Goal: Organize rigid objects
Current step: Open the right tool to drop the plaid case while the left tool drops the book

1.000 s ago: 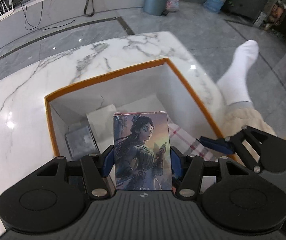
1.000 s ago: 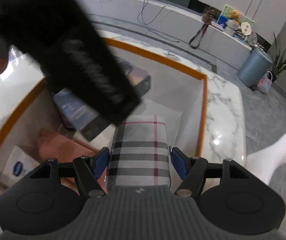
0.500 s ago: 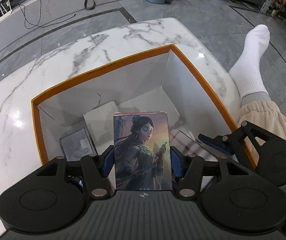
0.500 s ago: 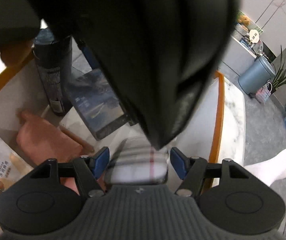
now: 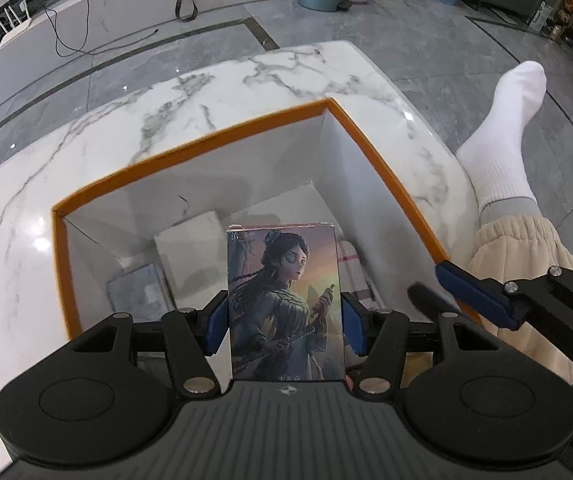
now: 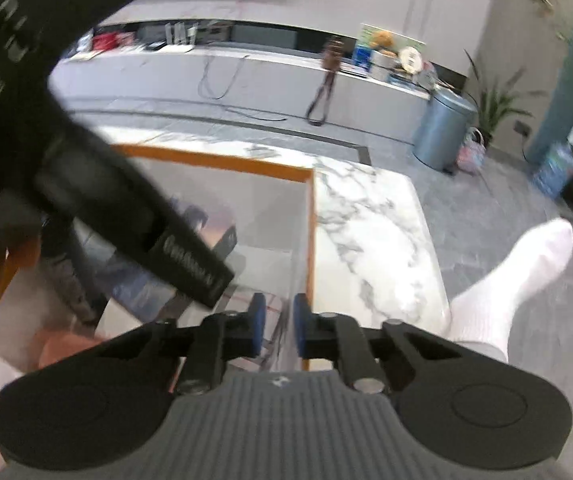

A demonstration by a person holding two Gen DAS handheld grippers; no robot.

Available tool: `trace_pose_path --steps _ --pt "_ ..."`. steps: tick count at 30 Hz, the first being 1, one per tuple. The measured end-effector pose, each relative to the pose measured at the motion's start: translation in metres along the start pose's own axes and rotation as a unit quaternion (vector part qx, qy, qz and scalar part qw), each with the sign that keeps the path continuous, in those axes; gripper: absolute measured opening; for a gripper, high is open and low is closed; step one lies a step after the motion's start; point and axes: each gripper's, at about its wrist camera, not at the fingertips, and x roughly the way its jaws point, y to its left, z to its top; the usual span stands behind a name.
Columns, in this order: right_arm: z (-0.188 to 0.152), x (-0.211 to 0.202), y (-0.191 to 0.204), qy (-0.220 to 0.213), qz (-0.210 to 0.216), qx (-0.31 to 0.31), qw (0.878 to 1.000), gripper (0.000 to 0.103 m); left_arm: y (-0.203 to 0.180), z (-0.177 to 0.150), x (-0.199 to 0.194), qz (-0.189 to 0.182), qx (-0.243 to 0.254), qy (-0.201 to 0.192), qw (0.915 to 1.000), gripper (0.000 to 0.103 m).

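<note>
The picture box [image 5: 284, 304] is clamped upright in the left gripper [image 5: 284, 330], over the orange-rimmed box [image 5: 190, 148]. At three o'clock, the right gripper [image 6: 278, 326] is seen nearly closed, with nothing gripped.

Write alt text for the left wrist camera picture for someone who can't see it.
The left tool grips an upright illustrated card box over an open orange-rimmed white box on a marble table. Smaller flat boxes lie inside; the right tool and a white-socked foot show at the right.
</note>
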Motion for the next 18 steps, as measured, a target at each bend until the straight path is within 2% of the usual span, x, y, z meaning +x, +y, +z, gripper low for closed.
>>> trace_pose_path --steps 2,7,10,13,18 --pt "-0.001 0.001 -0.003 0.003 0.006 0.008 1.0 0.007 -0.001 0.0 0.004 0.007 -0.006 0.005 1.0 0.066" --pt "-0.002 0.006 -0.014 0.002 0.038 0.029 0.999 0.01 0.003 0.009 0.022 -0.007 -0.042 0.017 0.999 0.066" --pt "-0.006 0.007 -0.007 0.002 0.047 0.02 0.999 0.017 -0.002 0.016 0.032 0.016 -0.034 0.011 0.9992 0.066" --pt "-0.008 0.009 -0.001 0.007 0.049 0.008 0.999 0.022 -0.004 0.019 0.042 0.012 -0.043 0.021 0.9988 0.066" --pt "-0.007 0.01 0.007 0.005 0.053 0.001 0.999 0.04 -0.005 0.017 0.047 0.025 -0.045 0.032 0.9982 0.071"
